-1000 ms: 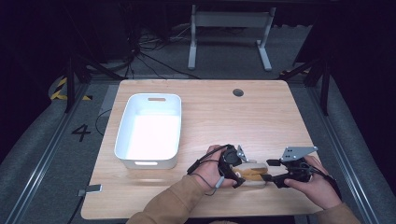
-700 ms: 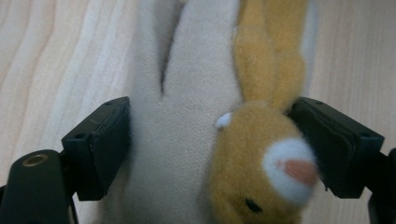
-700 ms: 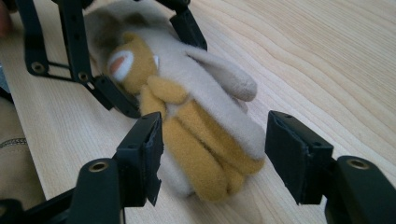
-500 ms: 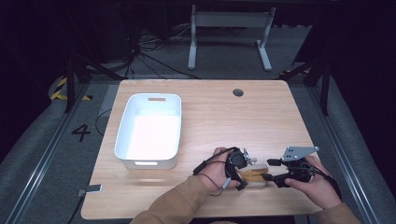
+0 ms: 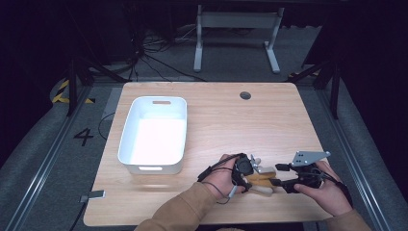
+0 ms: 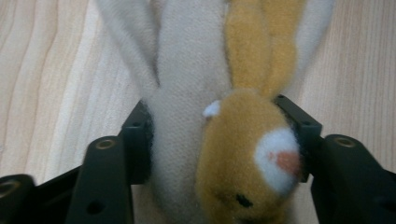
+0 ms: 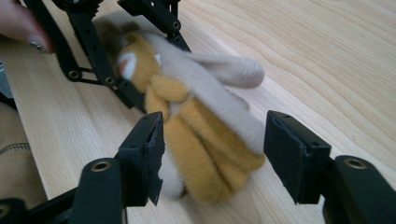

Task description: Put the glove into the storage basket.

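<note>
Since the earlier frames your left gripper point(image 5: 248, 174) has slid right along the wooden table point(image 5: 216, 115) and now clamps the head end of the tan-and-cream plush animal toy point(image 5: 261, 181), while your right gripper point(image 5: 281, 182) has barely shifted. Its jaws stand apart, flanking the toy's body without touching it. If you pull now, the soft pile may slip from the single grip, or stretch should the right gripper close off-centre; the white plastic bin point(image 5: 154, 136) sits well apart to the left.

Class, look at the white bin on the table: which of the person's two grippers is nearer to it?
Left. The left gripper sits just right of the white bin's near corner, clamped on the plush toy. The right gripper is farther right, beyond the toy.
</note>
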Action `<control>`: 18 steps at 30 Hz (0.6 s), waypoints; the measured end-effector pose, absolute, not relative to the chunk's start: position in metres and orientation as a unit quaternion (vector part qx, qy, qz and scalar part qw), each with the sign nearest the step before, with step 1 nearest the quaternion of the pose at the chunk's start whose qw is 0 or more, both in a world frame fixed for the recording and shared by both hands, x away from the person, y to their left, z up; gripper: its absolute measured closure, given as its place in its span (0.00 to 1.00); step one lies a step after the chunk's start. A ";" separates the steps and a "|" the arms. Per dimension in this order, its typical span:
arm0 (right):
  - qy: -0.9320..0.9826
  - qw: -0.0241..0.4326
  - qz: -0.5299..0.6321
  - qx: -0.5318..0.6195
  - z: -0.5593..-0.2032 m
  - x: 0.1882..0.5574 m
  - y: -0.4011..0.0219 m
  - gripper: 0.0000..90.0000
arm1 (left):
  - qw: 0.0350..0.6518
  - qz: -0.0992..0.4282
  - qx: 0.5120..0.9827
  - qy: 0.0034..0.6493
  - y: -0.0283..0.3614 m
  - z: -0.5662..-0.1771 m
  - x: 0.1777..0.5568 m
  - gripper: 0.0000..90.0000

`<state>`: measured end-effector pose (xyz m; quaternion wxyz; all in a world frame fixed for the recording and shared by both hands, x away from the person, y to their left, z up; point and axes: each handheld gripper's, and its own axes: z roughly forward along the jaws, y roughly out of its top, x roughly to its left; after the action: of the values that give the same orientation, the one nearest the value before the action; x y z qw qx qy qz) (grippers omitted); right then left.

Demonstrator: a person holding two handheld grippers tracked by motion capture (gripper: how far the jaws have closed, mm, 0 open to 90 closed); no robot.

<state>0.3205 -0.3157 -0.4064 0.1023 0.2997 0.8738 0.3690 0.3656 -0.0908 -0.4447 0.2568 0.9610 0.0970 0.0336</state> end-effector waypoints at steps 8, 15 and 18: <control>0.871 0.106 0.373 0.303 -0.405 0.320 -0.317 0.47 | 0.257 0.026 0.960 0.112 -0.088 -0.443 0.368 0.67; 0.870 0.109 0.372 0.305 -0.406 0.321 -0.318 0.49 | 0.256 0.023 0.961 0.105 -0.089 -0.439 0.367 0.75; 0.869 0.109 0.373 0.306 -0.406 0.322 -0.319 0.49 | 0.258 0.016 0.960 0.110 -0.088 -0.435 0.367 0.78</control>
<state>0.3216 -0.3193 -0.4057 0.1089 0.3063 0.8691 0.3730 0.3671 -0.0882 -0.4346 0.2584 0.9597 0.1095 0.0165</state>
